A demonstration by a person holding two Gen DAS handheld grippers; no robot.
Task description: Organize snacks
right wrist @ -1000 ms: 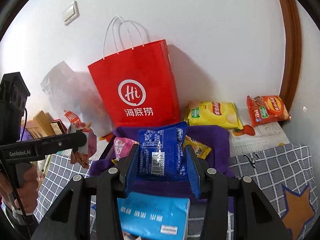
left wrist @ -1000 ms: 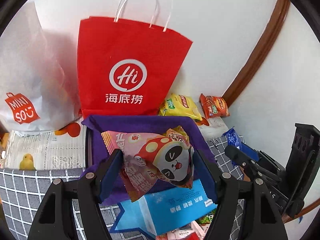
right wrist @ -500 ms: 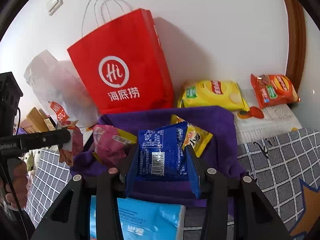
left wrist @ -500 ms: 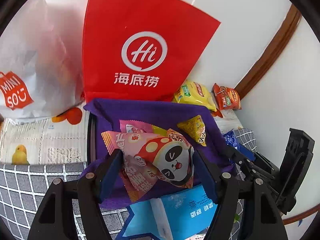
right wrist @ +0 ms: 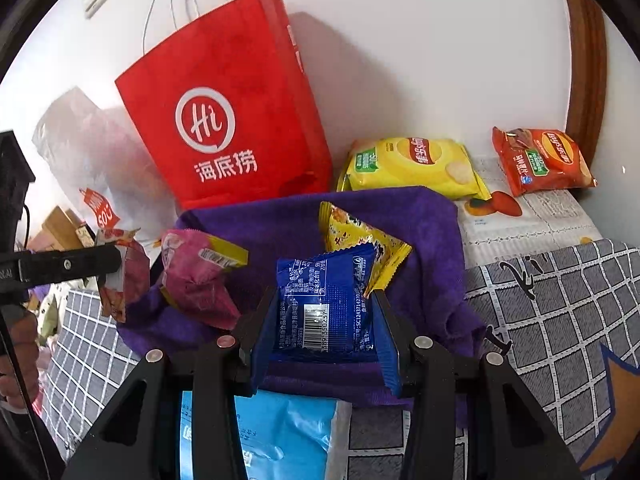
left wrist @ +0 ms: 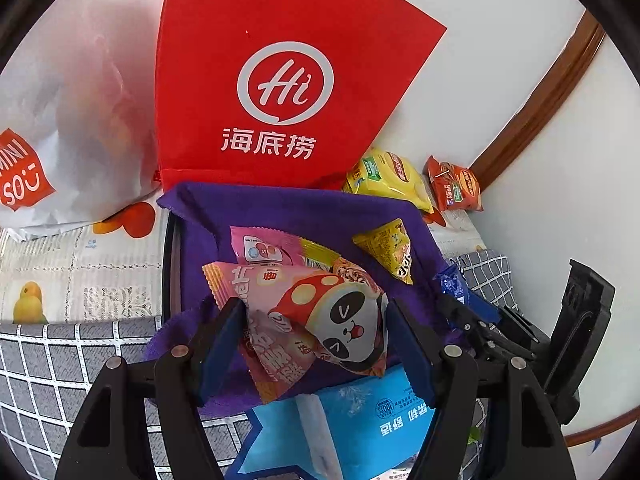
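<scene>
Left gripper clamped on a pink snack packet with a panda and mushroom print, pads pressing its two side edges, packet hanging tilted between them. Held over the near edge of a purple cloth-lined tray, above a light blue tissue pack lying just in front.

Right gripper clamped on a blue snack packet, barcode side facing the camera, upright between the pads. Positioned above the purple tray's near half, just in front of a small yellow packet lying on the cloth; a second pink packet resting to its left.

Behind the tray, standing against the wall: a red paper bag and a white plastic bag. To the tray's right, a yellow chip bag and an orange chip bag, both lying flat, well apart from either gripper.
</scene>
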